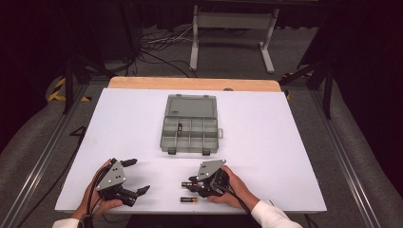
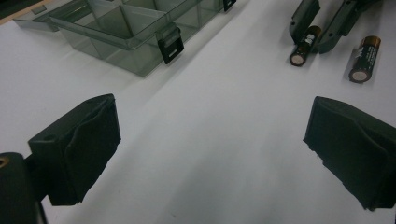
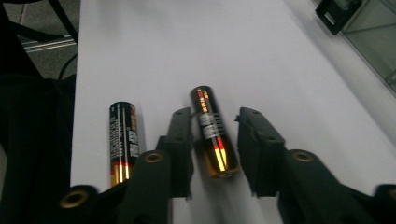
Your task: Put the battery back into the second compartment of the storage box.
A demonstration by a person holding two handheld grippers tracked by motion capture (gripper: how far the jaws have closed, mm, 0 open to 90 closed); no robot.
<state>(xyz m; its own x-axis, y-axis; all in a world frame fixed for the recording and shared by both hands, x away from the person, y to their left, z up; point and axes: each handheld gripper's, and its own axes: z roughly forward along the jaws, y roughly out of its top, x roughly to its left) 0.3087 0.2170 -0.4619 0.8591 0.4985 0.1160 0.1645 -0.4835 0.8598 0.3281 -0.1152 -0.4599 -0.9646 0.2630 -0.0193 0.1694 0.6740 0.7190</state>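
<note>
You work at a table (image 1: 266, 142) covered by a smooth white sheet, matte and flat; a strip of pale wood (image 1: 142, 83) shows along its far edge. Around it the room is dark, with grey carpet, black cables on the floor and a white metal frame (image 1: 233, 28) standing beyond the table.

Your right gripper (image 1: 196, 184) rests low at the near edge, its two black jaws narrowly parted with a battery (image 3: 213, 132) lying on the sheet between them. In the right gripper view a slim gap shows on each side of the battery, so the jaws bracket it without clamping. It is a small cylinder, glossy black and copper-gold with a metallic sheen. A second battery (image 3: 123, 140) of the same make lies just outside one jaw, roughly parallel to the first and apart from it.

Your left gripper (image 1: 138, 175) sits at the near left, jaws spread wide over bare sheet, holding nothing; its pads (image 2: 91, 144) look like soft, creased black foam.

At the table's middle a smoky translucent plastic organizer box (image 1: 190, 130) lies open, lid flat behind, its tray divided into rectangular compartments, with black latches at the front. One dark battery (image 1: 180, 127) lies in a compartment of the back row.
</note>
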